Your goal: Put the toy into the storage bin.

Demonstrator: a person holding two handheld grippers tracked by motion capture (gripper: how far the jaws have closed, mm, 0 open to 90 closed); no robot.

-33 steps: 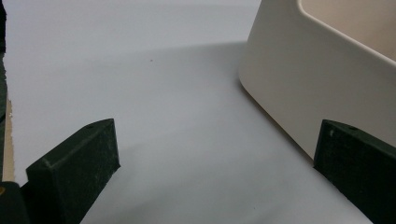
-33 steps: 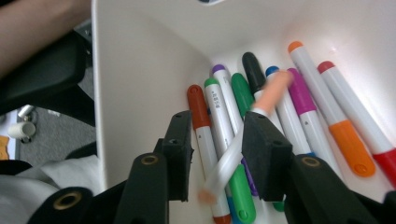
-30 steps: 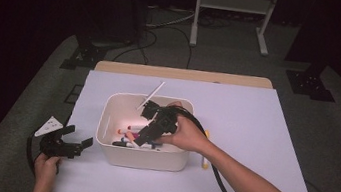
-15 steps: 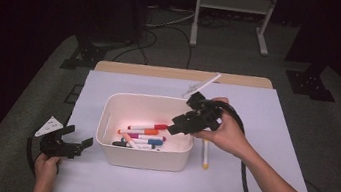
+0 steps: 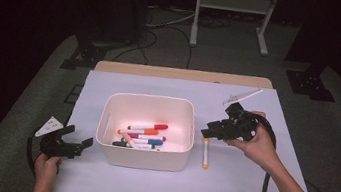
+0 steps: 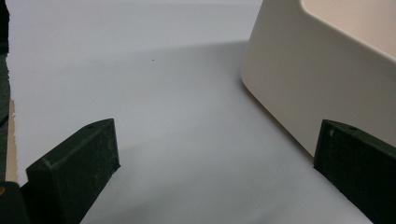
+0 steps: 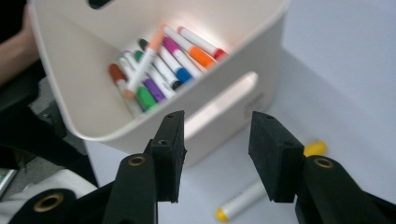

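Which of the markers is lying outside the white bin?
The yellow-capped marker, alone on the table just right of the white bin, below the right gripper. All the other markers lie inside.

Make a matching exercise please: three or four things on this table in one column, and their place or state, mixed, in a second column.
1. yellow-capped marker
2. white bin
3. left gripper
4. right gripper

a. holds many markers
b. lies on the sheet, right of the bin
c. jaws open, empty, above the lone marker
d. jaws open, empty, left of the bin

Pairs: 1-b, 2-a, 3-d, 4-c
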